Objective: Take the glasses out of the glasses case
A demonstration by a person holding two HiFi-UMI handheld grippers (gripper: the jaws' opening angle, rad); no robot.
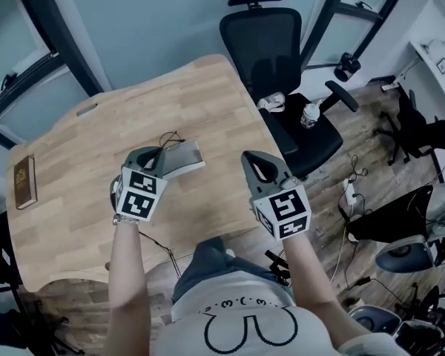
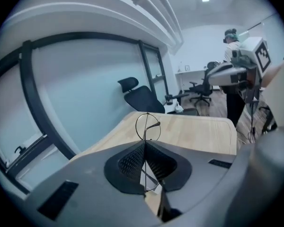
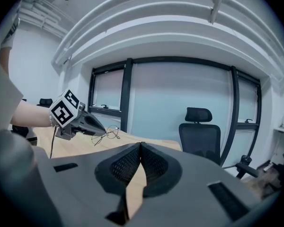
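My left gripper (image 1: pixel 160 153) is shut on thin wire-framed glasses (image 1: pixel 170 137) and holds them in the air above the wooden table (image 1: pixel 74 147). In the left gripper view a round lens (image 2: pixel 147 126) sticks up past the closed jaws (image 2: pixel 145 144). The grey glasses case (image 1: pixel 185 159) lies on the table just right of that gripper. My right gripper (image 1: pixel 254 159) hovers past the table's right edge, shut with nothing in it (image 3: pixel 140 146). The right gripper view shows the left gripper (image 3: pixel 100 128) with the glasses (image 3: pixel 107 135) hanging from its tip.
A brown book (image 1: pixel 24 182) lies near the table's left edge. A black office chair (image 1: pixel 282 65) stands behind the table's right corner, with a bottle (image 1: pixel 310 113) on its seat. More chairs and cables crowd the floor at the right. A person (image 2: pixel 233 74) stands in the background.
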